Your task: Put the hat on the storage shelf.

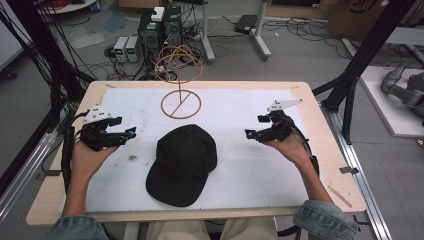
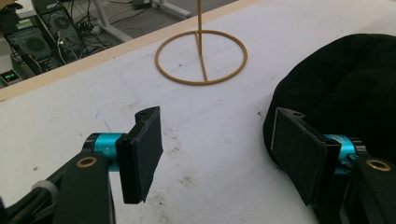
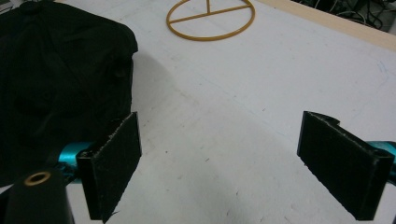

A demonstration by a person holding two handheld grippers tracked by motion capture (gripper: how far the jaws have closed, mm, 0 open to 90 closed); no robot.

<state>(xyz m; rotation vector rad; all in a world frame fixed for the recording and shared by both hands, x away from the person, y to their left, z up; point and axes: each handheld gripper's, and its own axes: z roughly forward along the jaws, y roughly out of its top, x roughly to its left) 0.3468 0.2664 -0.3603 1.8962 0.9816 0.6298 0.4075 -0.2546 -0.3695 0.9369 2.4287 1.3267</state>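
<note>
White sheeting covers the wooden table [image 1: 320, 150], and behind it the lab floor is a tangle of cables, with computer towers [image 1: 160, 30] at the upper middle of the high view.

Nearest, at the bottom of that view, the person's denim sleeves [image 1: 325, 220] come in and both forearms rest apart. Low in the centre lies a black baseball cap [image 1: 182, 165], crown up, brim pointing to the lower left. It sits flat and untouched, squarely between the two tools, which looks to me like a starting layout so either side can reach it.

The left gripper [image 1: 131, 134] is held at middle left and the right gripper [image 1: 249, 134] at middle right, both aimed inward at the cap. In each gripper view the jaws stand spread wide with bare sheet between them, holding nothing; the cap's edge sits just beside one jaw in each.

Farther off, upper centre, a yellow wire hat stand [image 1: 180, 104] rests on its ring base, its looped top rising beyond. Placed well clear behind the cap, it is probably where the cap belongs.
</note>
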